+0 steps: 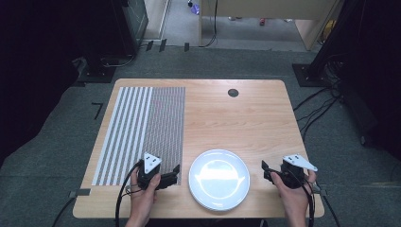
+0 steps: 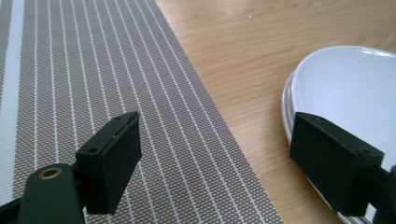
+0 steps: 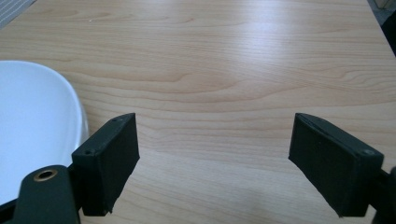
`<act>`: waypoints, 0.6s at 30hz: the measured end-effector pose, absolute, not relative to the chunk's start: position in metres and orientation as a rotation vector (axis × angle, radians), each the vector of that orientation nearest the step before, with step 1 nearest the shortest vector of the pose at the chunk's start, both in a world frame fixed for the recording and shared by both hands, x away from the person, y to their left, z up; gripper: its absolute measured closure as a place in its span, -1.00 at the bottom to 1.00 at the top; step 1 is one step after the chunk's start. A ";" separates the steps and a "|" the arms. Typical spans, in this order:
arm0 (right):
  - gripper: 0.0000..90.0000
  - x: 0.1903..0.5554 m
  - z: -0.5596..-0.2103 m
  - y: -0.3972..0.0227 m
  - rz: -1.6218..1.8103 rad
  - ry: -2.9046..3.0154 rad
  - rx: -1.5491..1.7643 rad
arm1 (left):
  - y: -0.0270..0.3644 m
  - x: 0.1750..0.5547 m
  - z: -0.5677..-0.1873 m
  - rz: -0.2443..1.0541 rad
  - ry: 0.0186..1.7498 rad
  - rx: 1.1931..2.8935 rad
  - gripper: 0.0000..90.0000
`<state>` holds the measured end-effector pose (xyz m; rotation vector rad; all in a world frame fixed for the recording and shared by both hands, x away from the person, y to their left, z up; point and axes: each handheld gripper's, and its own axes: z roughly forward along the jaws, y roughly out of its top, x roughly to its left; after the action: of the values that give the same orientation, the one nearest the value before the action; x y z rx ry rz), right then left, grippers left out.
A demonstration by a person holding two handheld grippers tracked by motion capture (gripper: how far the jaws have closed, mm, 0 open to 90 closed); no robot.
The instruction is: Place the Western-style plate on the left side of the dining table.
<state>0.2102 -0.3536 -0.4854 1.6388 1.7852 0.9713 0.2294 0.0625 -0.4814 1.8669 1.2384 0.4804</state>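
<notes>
While both hands are resting at the near edge of the light wooden table (image 1: 222,113), the round white ceramic plate (image 1: 219,178) is lying between them, near the table's front and just right of the woven grey striped placemat (image 1: 142,132). The left gripper (image 1: 176,174) is hovering over the placemat's near right corner, its jaws spread wide and holding nothing; in the left gripper view the plate's rim (image 2: 299,121) is sitting just beyond the right-hand jaw, while the other jaw is hanging above the mat (image 2: 116,84). The right gripper (image 1: 265,170) is waiting just right of the plate, jaws likewise spread and empty; in the right gripper view the plate's edge (image 3: 51,121) is showing beside the left-hand jaw, with bare table (image 3: 224,79) ahead.

Risk, as judged from this pose: the plate is glossy and low-rimmed, so a jaw closing on the rim at a slant is likely to slip off or push the plate along the table. A one-sided grip may also be tipping it on lifting. The left gripper, if lowered too far, could be snagging the mat's edge and dragging it under the plate.
</notes>
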 end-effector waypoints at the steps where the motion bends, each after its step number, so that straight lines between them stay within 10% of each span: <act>1: -0.65 0.210 -0.485 -0.351 0.972 1.788 1.636 | 0.061 0.229 -0.481 0.476 1.235 1.868 -0.62; 18: -0.25 0.208 -0.481 -0.313 1.063 1.868 1.577 | 0.044 0.222 -0.488 0.433 1.184 1.922 -0.62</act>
<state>0.2077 -0.3133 -0.4808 1.5773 1.8677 1.0633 0.2216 0.0441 -0.4884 1.9215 1.1835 0.4327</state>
